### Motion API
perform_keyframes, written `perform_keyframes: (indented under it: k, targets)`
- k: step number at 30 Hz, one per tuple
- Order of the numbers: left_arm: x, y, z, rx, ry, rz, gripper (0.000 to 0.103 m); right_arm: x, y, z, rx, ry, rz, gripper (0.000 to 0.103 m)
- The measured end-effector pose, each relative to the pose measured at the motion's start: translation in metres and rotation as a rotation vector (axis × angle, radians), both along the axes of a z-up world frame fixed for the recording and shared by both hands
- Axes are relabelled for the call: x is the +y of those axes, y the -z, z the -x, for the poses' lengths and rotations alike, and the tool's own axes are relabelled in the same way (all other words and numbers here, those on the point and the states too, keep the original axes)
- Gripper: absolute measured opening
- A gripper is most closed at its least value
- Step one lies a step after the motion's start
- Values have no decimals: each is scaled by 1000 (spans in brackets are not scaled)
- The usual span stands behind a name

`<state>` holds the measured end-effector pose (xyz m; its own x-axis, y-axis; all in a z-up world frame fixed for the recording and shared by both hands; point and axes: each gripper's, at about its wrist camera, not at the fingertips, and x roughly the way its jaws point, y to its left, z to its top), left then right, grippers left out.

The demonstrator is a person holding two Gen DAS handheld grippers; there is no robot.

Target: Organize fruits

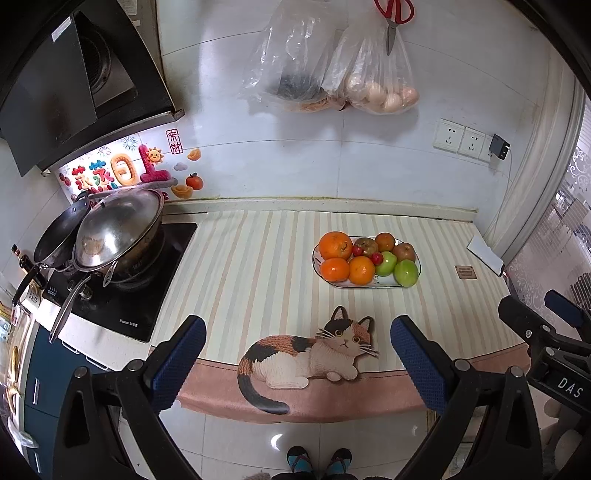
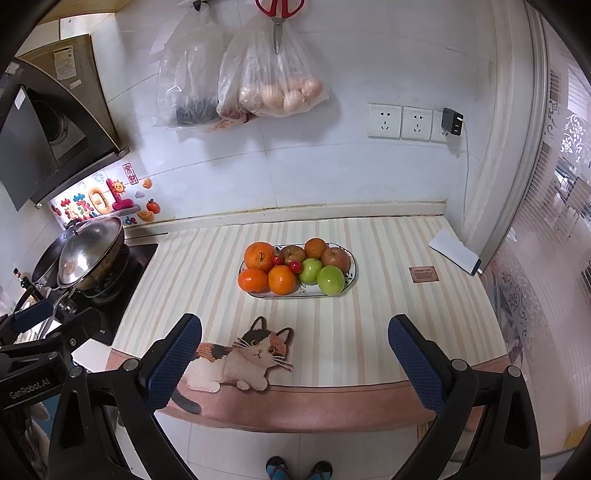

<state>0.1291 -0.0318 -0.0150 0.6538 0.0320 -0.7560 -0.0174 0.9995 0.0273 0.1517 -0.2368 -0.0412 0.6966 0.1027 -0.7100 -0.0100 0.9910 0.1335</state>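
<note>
While both pairs of fingers stand spread wide and empty, the left gripper (image 1: 297, 354) and right gripper (image 2: 295, 350) hang over the cat-print mat (image 2: 240, 354). Beyond the fingertips, well apart, the plate (image 2: 351, 275) holds oranges (image 2: 259, 255), green apples (image 2: 330, 279) and reddish apples (image 2: 335, 258).

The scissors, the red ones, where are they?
The red scissors hang on the white wall at the top of both views, blades down, in front of the plastic bag of eggs, high above the plate of fruit.
</note>
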Motion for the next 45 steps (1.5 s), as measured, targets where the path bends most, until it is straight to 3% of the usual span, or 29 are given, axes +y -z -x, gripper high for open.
perform_keyframes:
  k: [45]
  targets:
    - [-1,-1,13,-2,-2,-1,103,4,1,9,1,-11,-8,103]
